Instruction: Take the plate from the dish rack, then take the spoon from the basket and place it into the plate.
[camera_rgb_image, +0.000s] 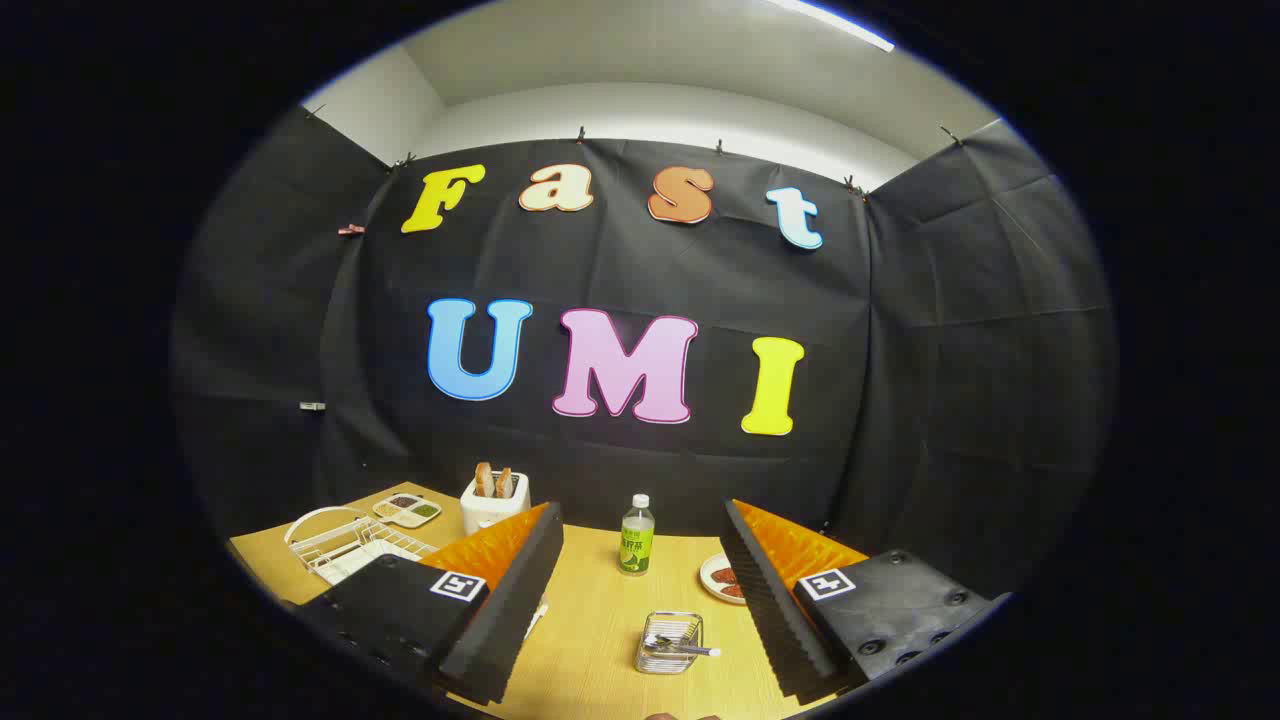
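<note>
My gripper (640, 600) is open above the wooden table, its two black ribbed fingers (505, 610) spread wide with nothing between them. A small wire basket (668, 643) stands on the table between the fingertips, with the spoon (685, 649) lying across it, handle toward the right finger. The white wire dish rack (345, 540) sits to the left beyond the left finger. A white plate (322, 516) stands upright in it at its far left end.
A green-labelled bottle (636, 535) stands ahead between the fingers. A white toaster with bread slices (493, 498) is behind the left finger, a divided snack tray (408, 510) beside the rack. A small dish with food (722, 578) lies by the right finger.
</note>
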